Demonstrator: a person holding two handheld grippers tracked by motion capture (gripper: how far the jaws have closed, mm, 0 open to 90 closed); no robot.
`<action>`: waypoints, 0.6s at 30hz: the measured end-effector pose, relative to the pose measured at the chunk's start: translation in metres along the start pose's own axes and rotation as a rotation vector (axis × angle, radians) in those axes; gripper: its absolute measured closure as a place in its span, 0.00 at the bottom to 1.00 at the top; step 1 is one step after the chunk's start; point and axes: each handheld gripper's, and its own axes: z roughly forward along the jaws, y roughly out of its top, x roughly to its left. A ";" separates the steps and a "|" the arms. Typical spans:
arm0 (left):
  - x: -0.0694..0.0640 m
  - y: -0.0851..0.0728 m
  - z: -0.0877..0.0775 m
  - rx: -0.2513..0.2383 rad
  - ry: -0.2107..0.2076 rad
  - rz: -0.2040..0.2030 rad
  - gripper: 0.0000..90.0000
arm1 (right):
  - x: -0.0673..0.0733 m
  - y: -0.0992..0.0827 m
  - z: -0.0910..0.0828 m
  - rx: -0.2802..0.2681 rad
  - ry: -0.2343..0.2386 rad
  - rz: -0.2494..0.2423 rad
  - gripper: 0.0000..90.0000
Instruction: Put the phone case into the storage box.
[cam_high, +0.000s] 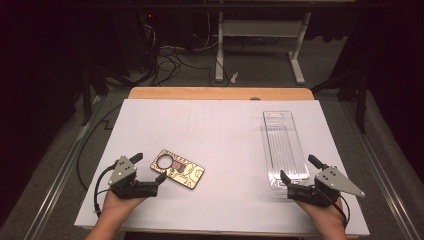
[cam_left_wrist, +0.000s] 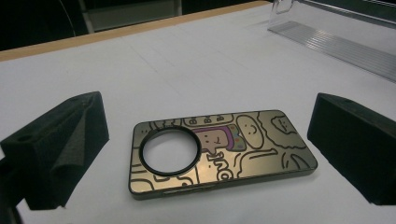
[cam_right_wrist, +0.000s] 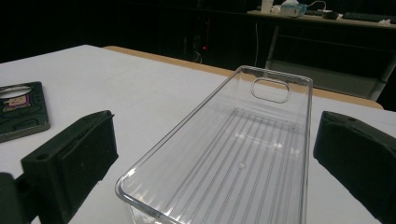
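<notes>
Where the white sheet covers the table, a phone case lies flat near the near-left corner, printed face up, gold-toned with black doodles and a purple figure. Long axis runs on a diagonal: the end with the round camera hole points toward the far-left, the plain end toward the near edge and right. Case sits clear of the sheet's edges.

Left gripper lies low just beside the case's hole end, held in the left hand, which comes in from the near edge. Jaws released and spread wide; in the left gripper view the case lies between the two black pads, touching neither. Gripper points across the sheet toward the right and slightly away.

Clear plastic tray lies toward the right edge, open side up, ribbed floor, long axis running near-to-far, with its hang-hole end at the far side.

Right gripper is held in the right hand at the near-right corner, low, aimed toward the far-left at the tray's near end. Jaws released, standing either side of the tray's near end; pads not pressing on it
</notes>
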 end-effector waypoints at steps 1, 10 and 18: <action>0.000 0.000 0.000 0.000 -0.001 0.000 0.00 | 0.000 0.000 0.000 -0.001 0.000 -0.001 0.00; 0.001 0.000 0.000 0.005 -0.004 -0.004 0.00 | 0.001 0.000 0.000 -0.003 -0.005 -0.002 0.00; 0.002 0.000 0.000 0.005 -0.030 -0.029 0.00 | 0.002 0.001 -0.001 -0.003 0.002 -0.003 0.00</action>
